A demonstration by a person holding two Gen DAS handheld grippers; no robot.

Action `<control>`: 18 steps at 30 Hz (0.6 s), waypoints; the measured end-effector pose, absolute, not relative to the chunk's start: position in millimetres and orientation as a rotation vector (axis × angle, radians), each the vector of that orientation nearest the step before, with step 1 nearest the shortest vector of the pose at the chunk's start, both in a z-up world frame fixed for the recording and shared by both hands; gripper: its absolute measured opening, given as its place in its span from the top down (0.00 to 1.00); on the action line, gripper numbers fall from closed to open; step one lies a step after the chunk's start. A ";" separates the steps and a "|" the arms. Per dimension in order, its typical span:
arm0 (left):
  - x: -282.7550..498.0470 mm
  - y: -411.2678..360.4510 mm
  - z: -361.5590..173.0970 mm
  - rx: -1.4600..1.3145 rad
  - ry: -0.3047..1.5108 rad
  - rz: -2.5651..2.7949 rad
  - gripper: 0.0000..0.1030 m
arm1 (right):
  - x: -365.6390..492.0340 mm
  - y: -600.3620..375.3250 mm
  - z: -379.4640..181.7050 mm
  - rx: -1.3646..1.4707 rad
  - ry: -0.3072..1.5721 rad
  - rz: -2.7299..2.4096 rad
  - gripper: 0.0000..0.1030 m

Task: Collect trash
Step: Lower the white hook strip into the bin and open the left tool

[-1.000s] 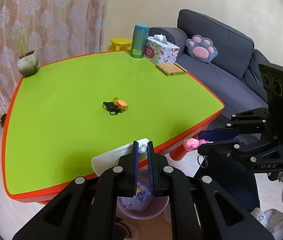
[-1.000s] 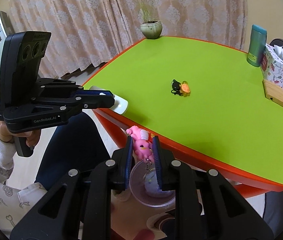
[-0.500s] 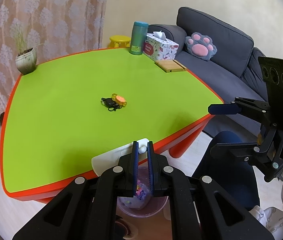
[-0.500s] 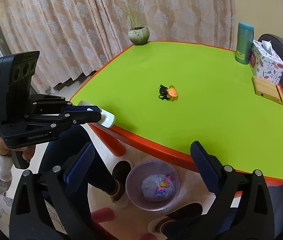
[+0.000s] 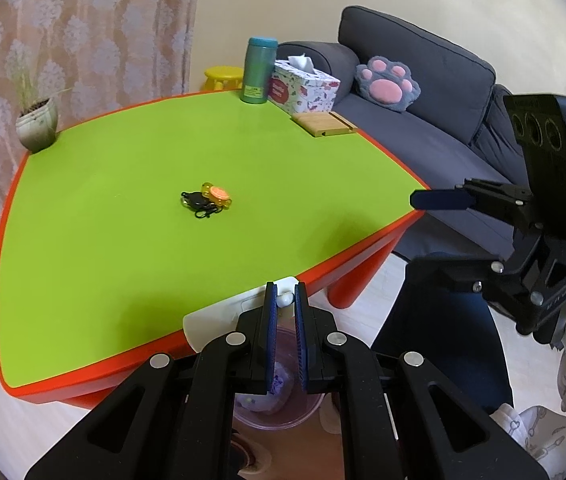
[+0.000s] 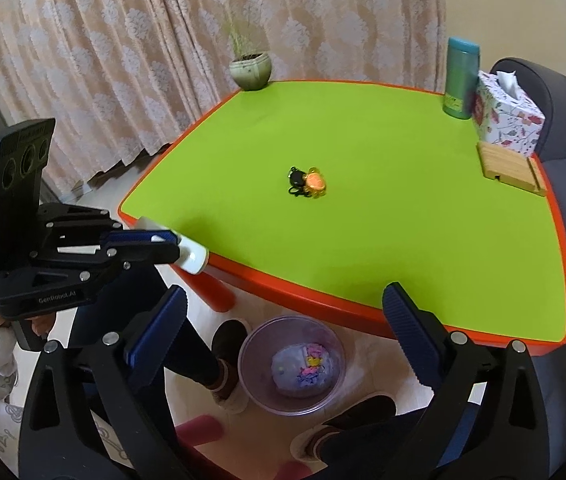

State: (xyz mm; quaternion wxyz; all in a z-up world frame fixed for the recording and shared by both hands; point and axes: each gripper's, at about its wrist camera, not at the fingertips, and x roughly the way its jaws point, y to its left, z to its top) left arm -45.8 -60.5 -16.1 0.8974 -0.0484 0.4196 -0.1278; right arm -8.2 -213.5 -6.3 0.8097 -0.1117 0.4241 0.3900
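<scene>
Right tool (image 6: 283, 328): jaws wide apart, nothing between them. One second ago it was clamped on a pink toy figure above the bin; half a second ago the jaws were already spread and the figure gone from them. Since then the tool has risen a little, the bin now lower and smaller in its view.

Left tool (image 5: 284, 312): jaws close together, clamped on the white handle of a dustpan (image 5: 219, 314), unchanged across all three moments. The dustpan blade lies against the near edge of the desk (image 5: 123, 240). Seen from the right wrist, the left tool (image 6: 175, 246) juts over the desk corner with the white dustpan (image 6: 193, 257) end past its tips.

Clear purple bin (image 6: 291, 363) stands on the floor under the desk's near edge, between the person's feet. Inside lies a pale crumpled wad with small pink and yellow bits on top; whether the pink figure is among them cannot be told.

On the desk, near the centre: a black keyring piece (image 6: 295, 179) touching an orange-and-yellow one (image 6: 315, 181), position unchanged.

Far edge of the desk: potted plant (image 6: 250, 72), teal flask (image 6: 460, 78), tissue box (image 6: 507, 118), wooden stand (image 6: 511, 168). Grey sofa (image 5: 423, 76) with paw cushion (image 5: 387, 82) beyond
</scene>
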 end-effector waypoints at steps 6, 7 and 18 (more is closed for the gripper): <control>-45.7 -72.8 -15.4 -0.082 0.877 -0.291 0.92 | -3.7 -224.4 0.0 -0.230 0.887 0.805 0.06; -45.8 -74.9 -15.7 -0.079 0.879 -0.294 0.92 | -3.1 -226.5 0.7 -0.228 0.884 0.801 0.06; -45.2 -91.9 -17.1 -0.053 0.903 -0.319 0.92 | 0.0 -243.8 3.0 -0.182 0.874 0.779 0.06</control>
